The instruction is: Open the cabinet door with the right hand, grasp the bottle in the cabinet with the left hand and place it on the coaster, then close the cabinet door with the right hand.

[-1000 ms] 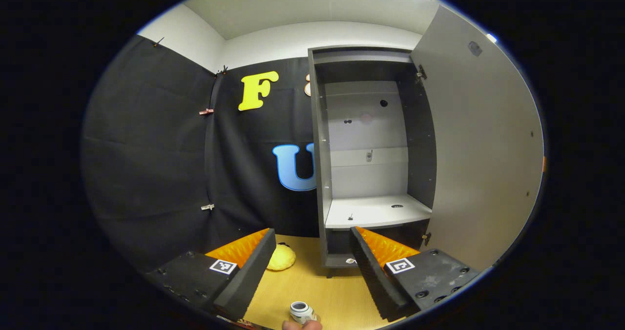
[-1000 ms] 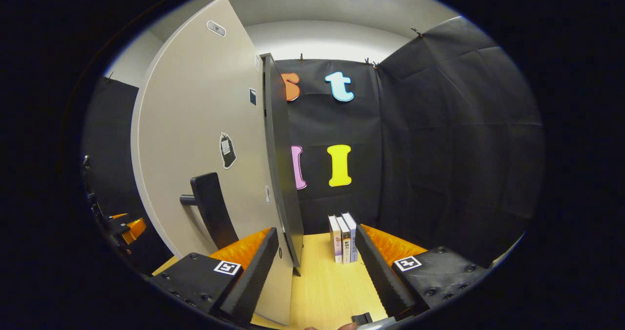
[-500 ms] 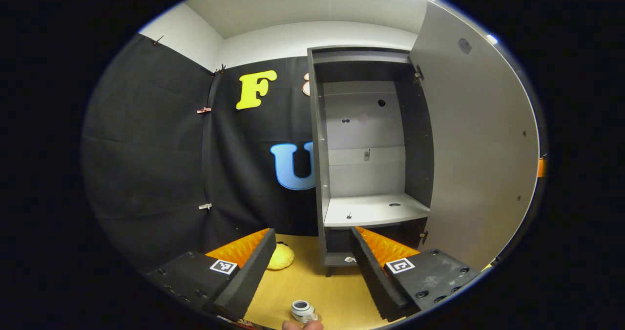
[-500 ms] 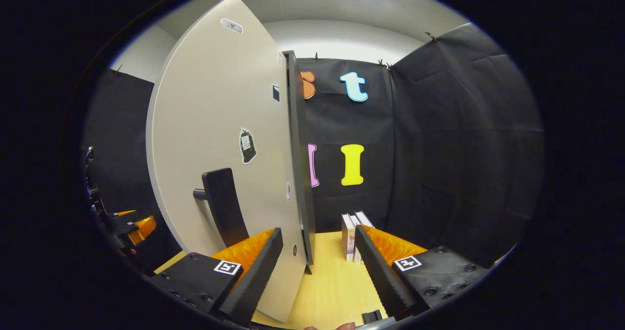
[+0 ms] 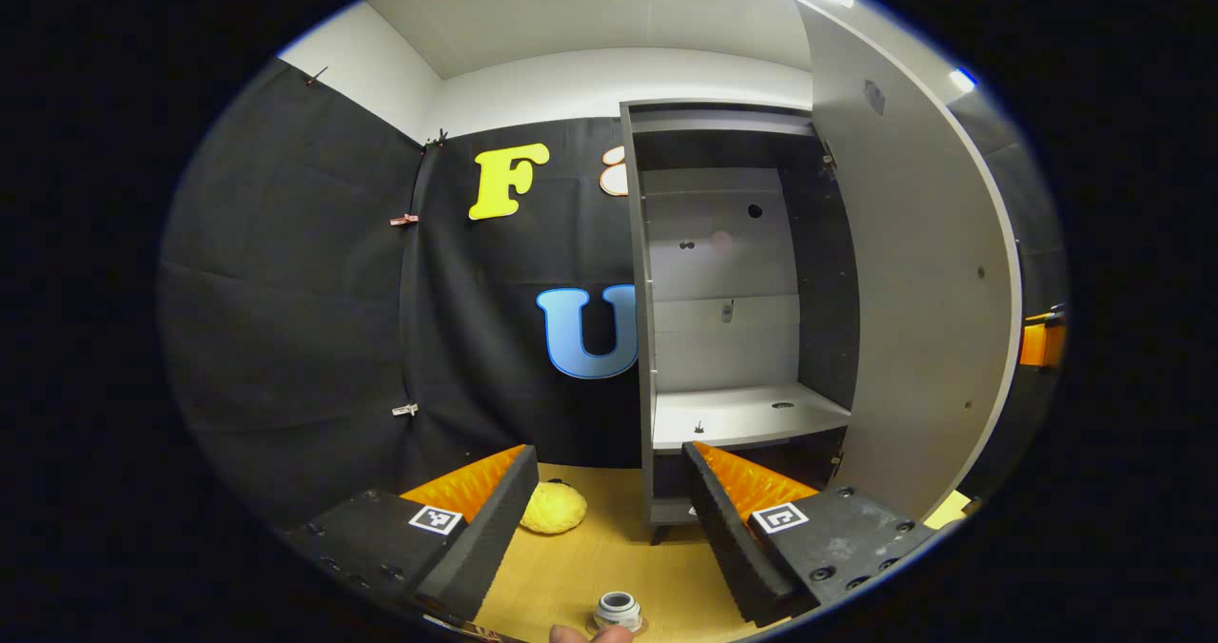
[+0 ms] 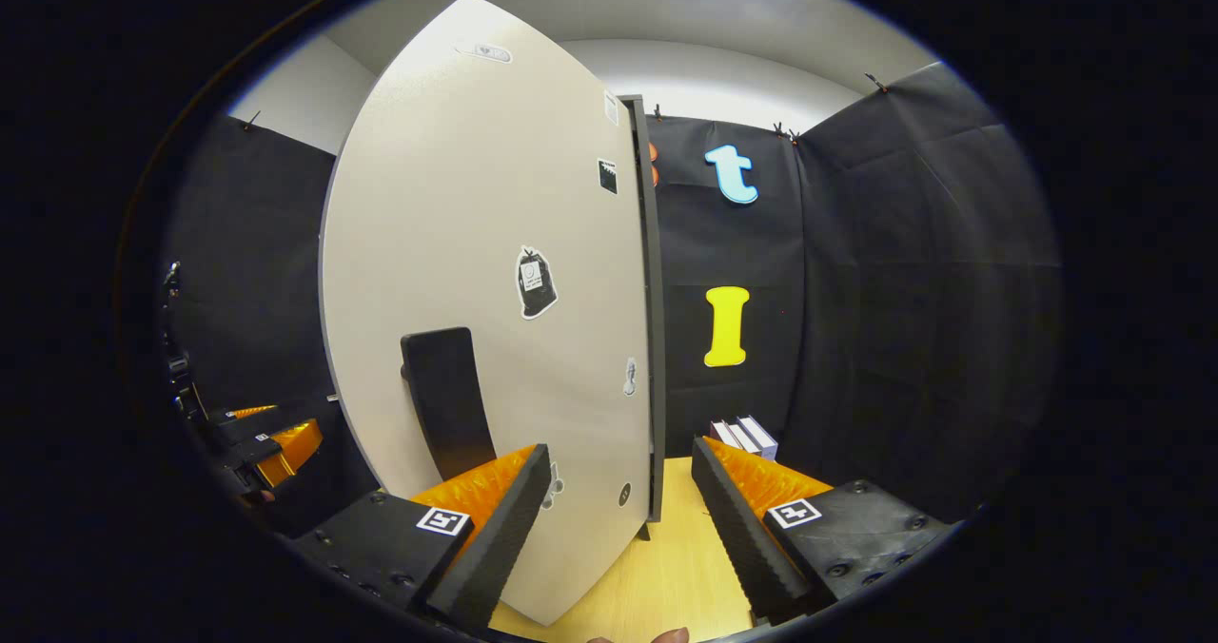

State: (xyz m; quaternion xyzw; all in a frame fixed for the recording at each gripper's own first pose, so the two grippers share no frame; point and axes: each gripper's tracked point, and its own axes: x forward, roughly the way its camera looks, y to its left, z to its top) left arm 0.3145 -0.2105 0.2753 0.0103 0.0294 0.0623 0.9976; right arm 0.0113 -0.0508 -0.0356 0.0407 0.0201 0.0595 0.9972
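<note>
white-capped bottle (image 5: 618, 611) sits below the wide-open, empty left claw (image 5: 609, 510).

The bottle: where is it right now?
In the left gripper view, the bottle stands on the wooden tabletop at the bottom edge, between the left gripper's open fingers, in front of the cabinet.

1. One cabinet (image 5: 733, 272), ahead of the left claw, with one open door (image 5: 913, 272).
2. One shelf (image 5: 747, 417) inside it, above the claw's right finger.
3. One bottle (image 5: 618, 611), low between the left claw's fingers.
4. One yellow lump (image 5: 553, 508) ahead of its left finger.
5. One door handle (image 6: 445, 400), above the right claw's left finger.
6. Three books (image 6: 747, 434) ahead of its right finger.
7. One other claw (image 6: 271, 438) far left.
</note>
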